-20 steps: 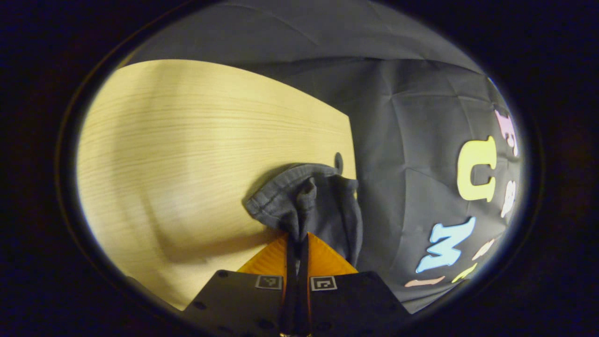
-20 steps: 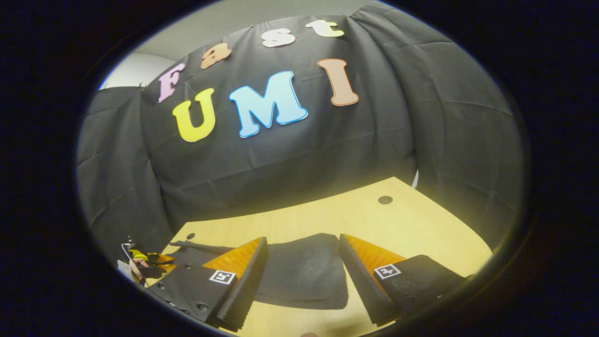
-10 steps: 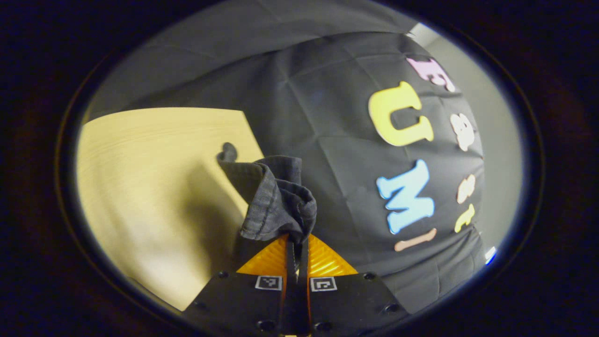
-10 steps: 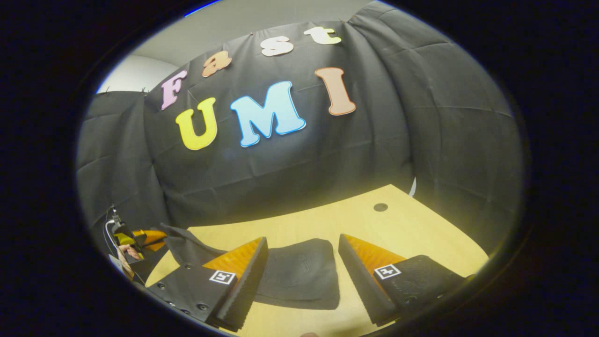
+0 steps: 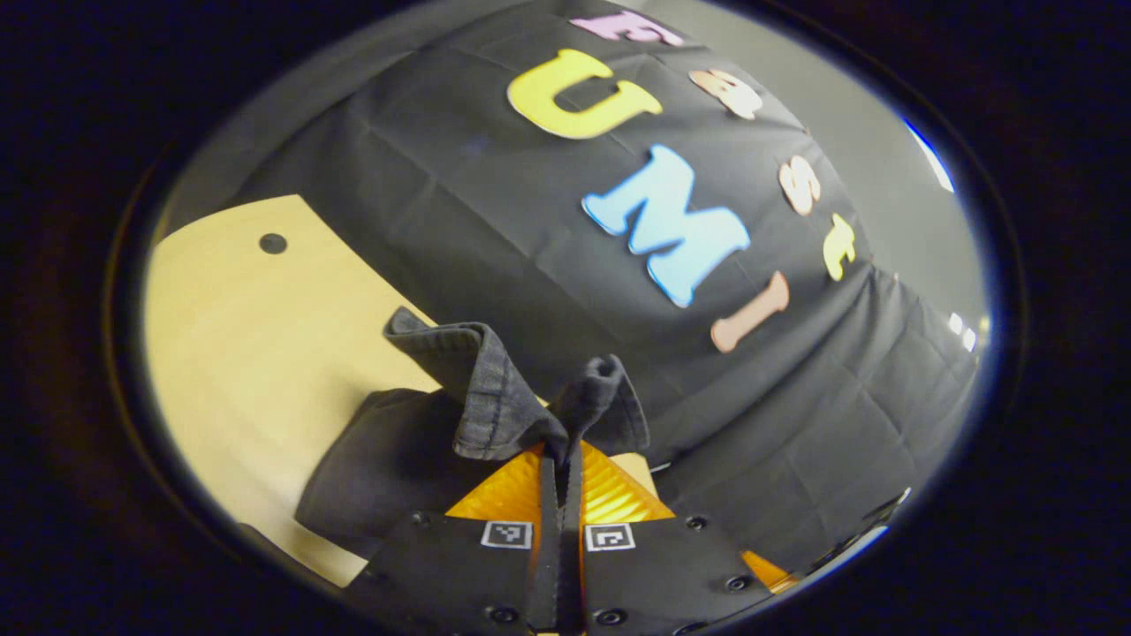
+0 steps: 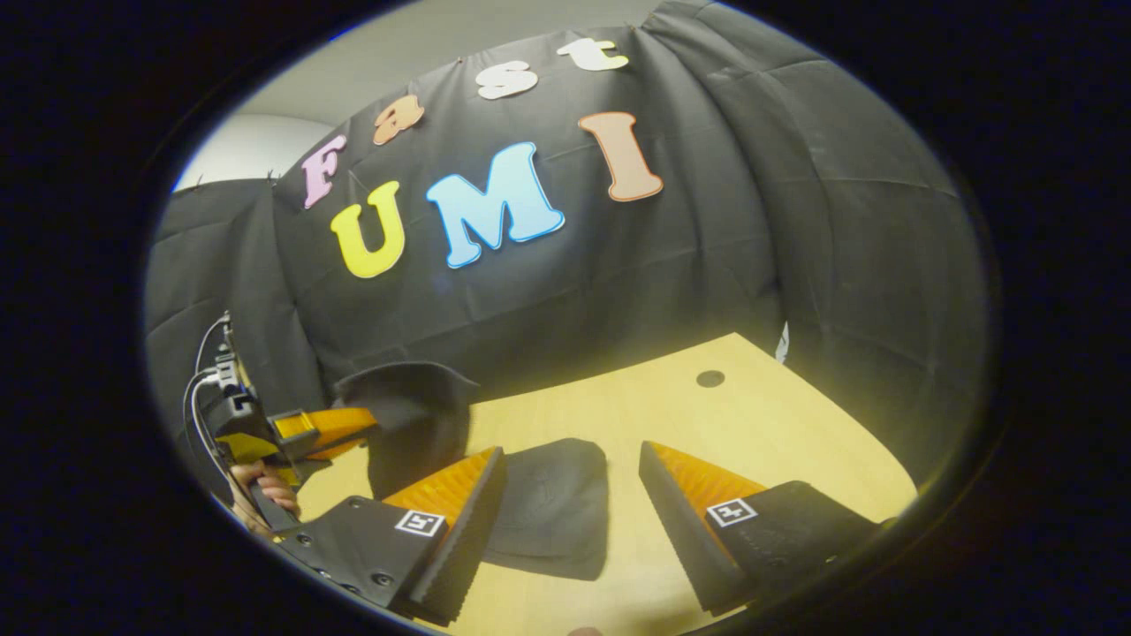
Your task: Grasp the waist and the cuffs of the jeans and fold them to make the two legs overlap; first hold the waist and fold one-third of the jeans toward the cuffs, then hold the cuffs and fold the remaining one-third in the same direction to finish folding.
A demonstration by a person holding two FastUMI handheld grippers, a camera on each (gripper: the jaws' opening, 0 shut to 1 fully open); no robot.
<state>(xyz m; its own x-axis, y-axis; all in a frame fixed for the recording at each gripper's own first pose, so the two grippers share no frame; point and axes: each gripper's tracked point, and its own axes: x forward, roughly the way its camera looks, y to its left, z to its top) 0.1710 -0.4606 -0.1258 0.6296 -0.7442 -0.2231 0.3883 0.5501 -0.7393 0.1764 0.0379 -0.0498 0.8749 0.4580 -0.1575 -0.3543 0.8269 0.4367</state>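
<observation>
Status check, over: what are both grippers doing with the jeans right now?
Left gripper shut on jeans hem, lifted off the table. Right gripper open above the folded part, not touching it. Nothing in the way.

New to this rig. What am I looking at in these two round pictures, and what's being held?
No robot arm here: a person holds a two-finger gripper in each hand, and each gripper carries a fisheye camera looking along its own fingers. In the left gripper view, the left gripper is shut on a bunched edge of dark jeans, lifted above a wooden table. In the right gripper view, the right gripper is open and holds nothing; it hovers over the part of the jeans lying flat on the table. Far left in that view you can see the left gripper and the hand holding it, raising the cloth.
</observation>
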